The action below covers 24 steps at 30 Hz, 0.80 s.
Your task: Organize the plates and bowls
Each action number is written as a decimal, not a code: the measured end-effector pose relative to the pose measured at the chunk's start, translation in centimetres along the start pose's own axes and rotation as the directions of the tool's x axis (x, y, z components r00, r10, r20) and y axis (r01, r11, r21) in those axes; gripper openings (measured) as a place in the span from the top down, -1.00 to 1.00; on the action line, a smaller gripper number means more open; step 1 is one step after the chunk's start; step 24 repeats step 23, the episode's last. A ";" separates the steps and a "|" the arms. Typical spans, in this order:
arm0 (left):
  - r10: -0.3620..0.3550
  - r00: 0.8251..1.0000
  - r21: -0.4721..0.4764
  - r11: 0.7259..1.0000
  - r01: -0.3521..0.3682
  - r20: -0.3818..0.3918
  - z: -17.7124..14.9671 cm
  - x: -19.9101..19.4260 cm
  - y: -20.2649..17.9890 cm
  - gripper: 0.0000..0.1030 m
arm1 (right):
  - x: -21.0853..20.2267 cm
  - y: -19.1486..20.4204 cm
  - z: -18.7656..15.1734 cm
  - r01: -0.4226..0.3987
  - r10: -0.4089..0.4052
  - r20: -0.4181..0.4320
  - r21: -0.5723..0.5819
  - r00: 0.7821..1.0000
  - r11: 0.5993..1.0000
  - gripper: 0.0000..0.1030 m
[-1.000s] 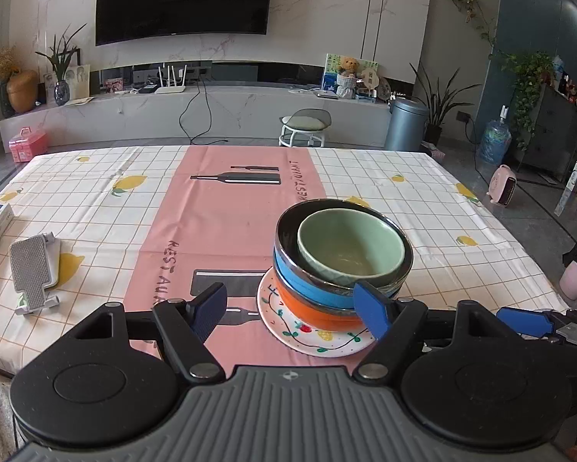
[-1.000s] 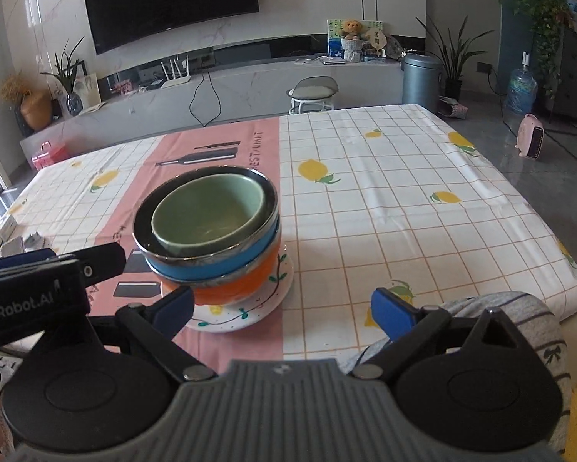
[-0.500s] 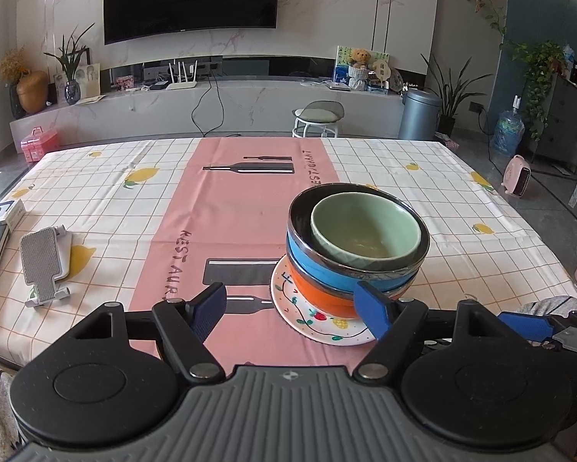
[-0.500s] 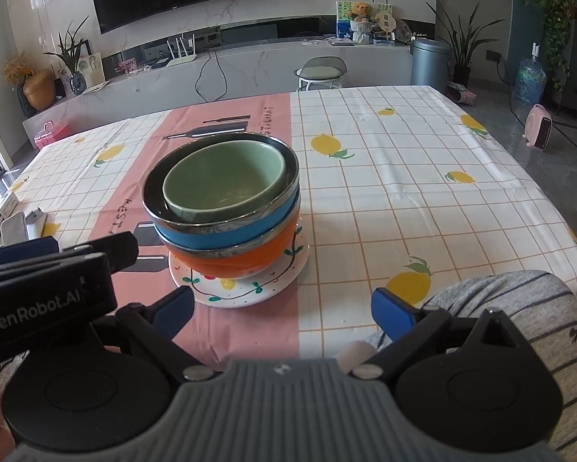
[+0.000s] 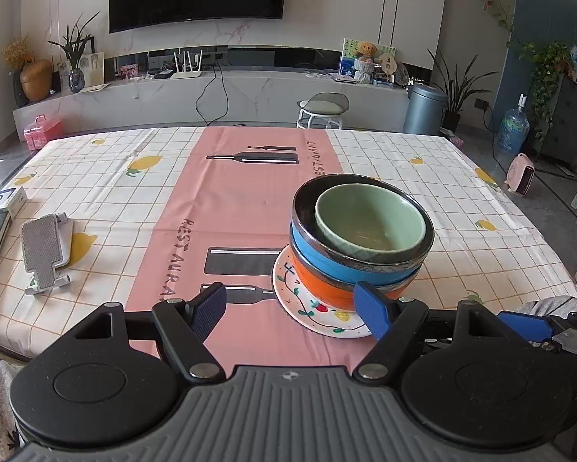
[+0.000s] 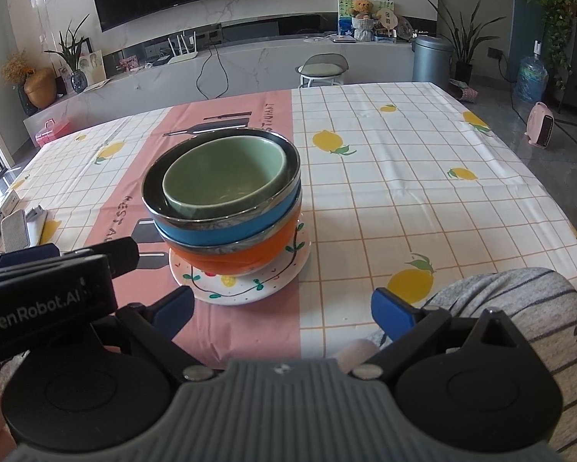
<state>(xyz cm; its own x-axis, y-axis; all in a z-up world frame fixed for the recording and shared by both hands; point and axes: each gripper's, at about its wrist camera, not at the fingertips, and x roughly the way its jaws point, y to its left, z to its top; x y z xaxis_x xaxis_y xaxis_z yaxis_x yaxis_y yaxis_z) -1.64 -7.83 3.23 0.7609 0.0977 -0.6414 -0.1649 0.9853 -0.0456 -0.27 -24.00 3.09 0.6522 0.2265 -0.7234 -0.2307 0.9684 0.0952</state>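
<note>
- A stack is seen right of centre on the worktop [image 5: 96,200], openings upward: a pale green ceramic bowl [image 5: 369,223] nested in a blue steel-rimmed bowl [image 5: 326,250], over an orange bowl [image 5: 319,288], on a white painted plate [image 5: 307,308].
- The plate's near edge is hidden behind a blue pad [image 5: 369,310].
- The left gripper [image 5: 292,306] is held spread, empty.
- The right gripper [image 6: 282,310] is likewise spread, empty.

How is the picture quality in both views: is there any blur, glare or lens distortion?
Left wrist view: sharp on the green bowl; fisheye bends the table edges; dark corners. Right wrist view: also sharp; daylight glints on the steel rim of the blue bowl; the striped sleeve looks enlarged near the lens.
</note>
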 end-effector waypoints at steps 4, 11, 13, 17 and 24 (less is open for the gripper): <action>-0.001 1.000 -0.003 1.000 0.001 -0.010 -0.1 0.1 0.1 -0.72 | 0.2 0.1 -0.1 -0.004 0.004 -0.004 -0.004 1.000 1.000 -0.87; 0.000 1.000 -0.002 1.000 0.000 -0.010 -0.2 0.1 0.0 -0.72 | 0.2 0.1 -0.2 -0.006 0.006 -0.006 -0.006 1.000 1.000 -0.87; 0.003 1.000 -0.001 1.000 -0.003 -0.012 -0.1 0.1 0.0 -0.72 | 0.3 0.1 -0.2 -0.007 0.007 -0.006 -0.005 1.000 1.000 -0.87; 0.005 1.000 -0.001 1.000 -0.005 -0.012 -0.1 0.1 0.0 -0.72 | 0.3 0.1 -0.2 -0.010 0.010 -0.007 -0.005 1.000 1.000 -0.87; 0.007 1.000 0.001 1.000 -0.007 -0.011 -0.1 0.0 0.1 -0.72 | 0.3 0.1 -0.2 -0.012 0.012 -0.008 -0.005 1.000 1.000 -0.87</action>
